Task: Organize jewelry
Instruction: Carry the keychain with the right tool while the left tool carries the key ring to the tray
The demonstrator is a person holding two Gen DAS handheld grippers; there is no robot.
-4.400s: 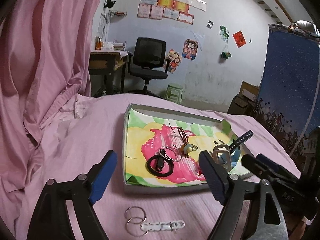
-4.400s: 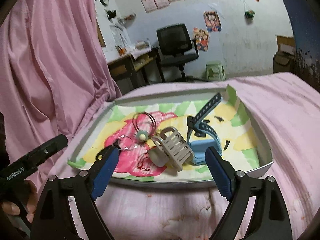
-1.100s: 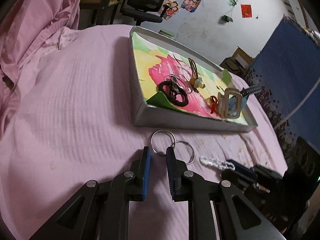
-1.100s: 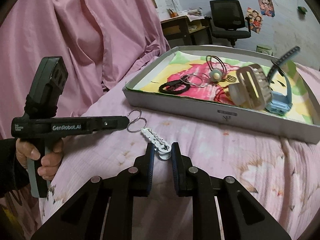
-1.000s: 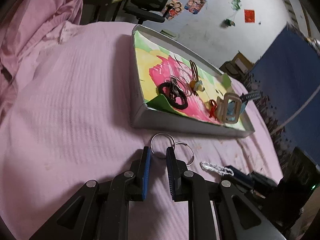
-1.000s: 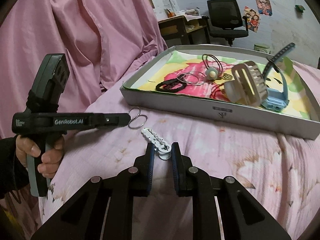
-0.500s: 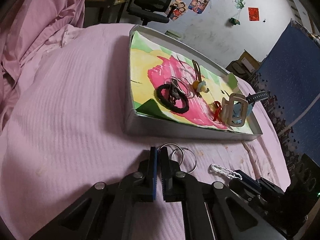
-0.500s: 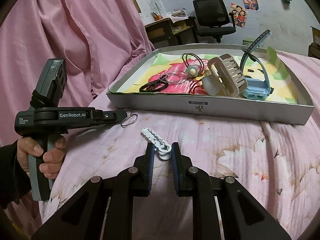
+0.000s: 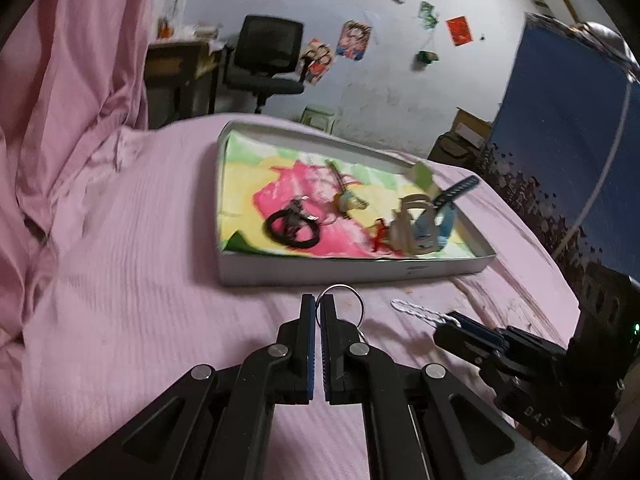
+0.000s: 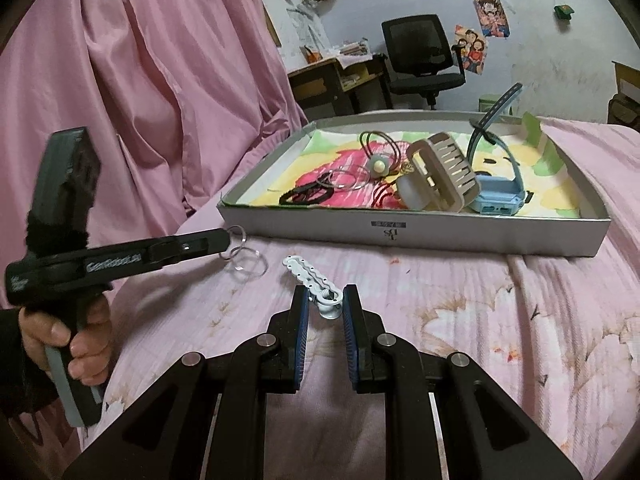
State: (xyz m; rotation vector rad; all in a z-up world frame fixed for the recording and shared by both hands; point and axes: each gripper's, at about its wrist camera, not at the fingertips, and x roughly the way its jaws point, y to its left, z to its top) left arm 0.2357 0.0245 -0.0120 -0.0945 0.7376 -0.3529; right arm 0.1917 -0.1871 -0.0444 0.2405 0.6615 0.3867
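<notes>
A: Fingers of our left gripper (image 9: pixel 319 307) pinch the silver rings (image 9: pixel 342 304); our right gripper (image 10: pixel 323 305) clamps the white clip (image 10: pixel 310 278).

B: Noted. We see the tray (image 10: pixel 412 234) just ahead of both grippers, and the clip's long axis points away toward it.

A pink bedspread (image 10: pixel 460 300) fills the lower frame. On it rests a grey tray (image 10: pixel 420 236), centre right. A white clip (image 10: pixel 308 274) lies just below the tray.

Left tool (image 10: pixel 229 240) black with white lettering along its body, grey handle, black sleeve (image 10: pixel 16 368), right tool (image 10: pixel 323 304) black arms, blue pads, silver screws
</notes>
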